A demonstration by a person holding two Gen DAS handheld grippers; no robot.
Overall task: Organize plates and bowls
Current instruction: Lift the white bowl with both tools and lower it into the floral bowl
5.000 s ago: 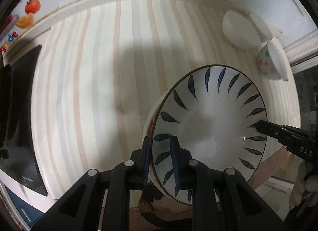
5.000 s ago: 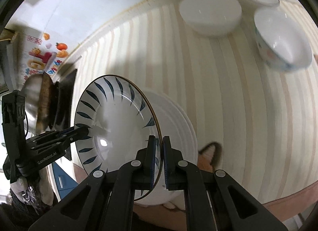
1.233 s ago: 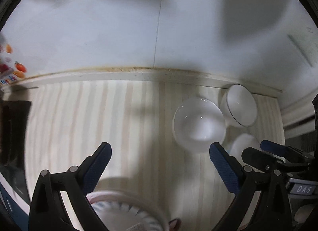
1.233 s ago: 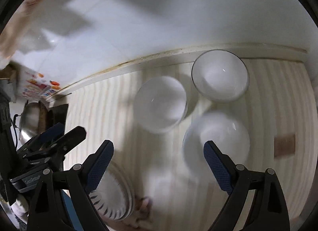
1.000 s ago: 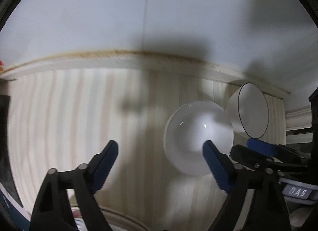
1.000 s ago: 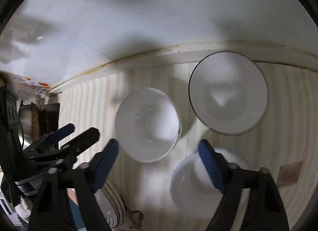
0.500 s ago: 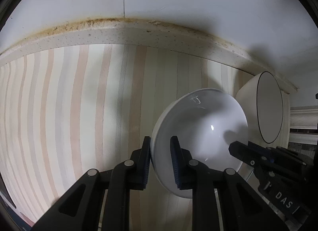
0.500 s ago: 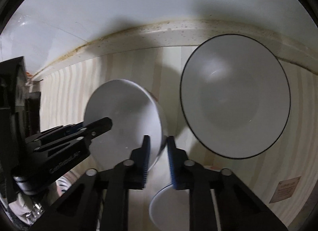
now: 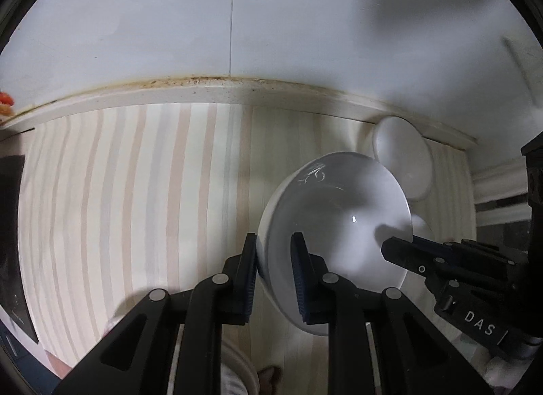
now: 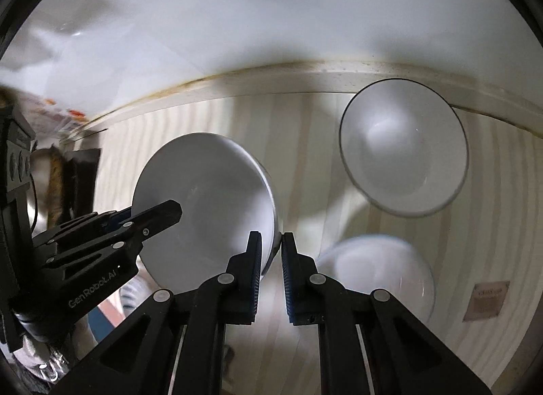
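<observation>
While both hand-held grippers pinch opposite sides of its rim, a plain white bowl (image 9: 339,225) hangs tilted above a table (image 9: 135,191) covered in pale beige and grey stripes. The left hand-held gripper (image 9: 274,276) has its blue-padded jaws clamped on the bowl's near-left rim, one pad outside the wall and one inside. The right hand-held gripper (image 10: 271,269) is likewise clamped on the rim at the other side; from its own camera the bowl appears to the left of centre, with the left tool's black fingers reaching over the far edge.

In the left wrist view, the right hand-held gripper comes in from the lower right, its black body marked with white letters, its tip on the bowl's right edge.

Beyond the held bowl, a second white bowl with a thin dark rim (image 10: 404,154) sits on the table near the back edge, where the striped surface meets a white wall (image 10: 271,21). A third white bowl (image 10: 376,273), blurred, lies below and nearer, just right of the right gripper's fingers. A small brown label (image 10: 487,300) is on the table at the far right. At the bottom of the left wrist view, part of a white dish rim (image 9: 244,368) shows under the fingers.
</observation>
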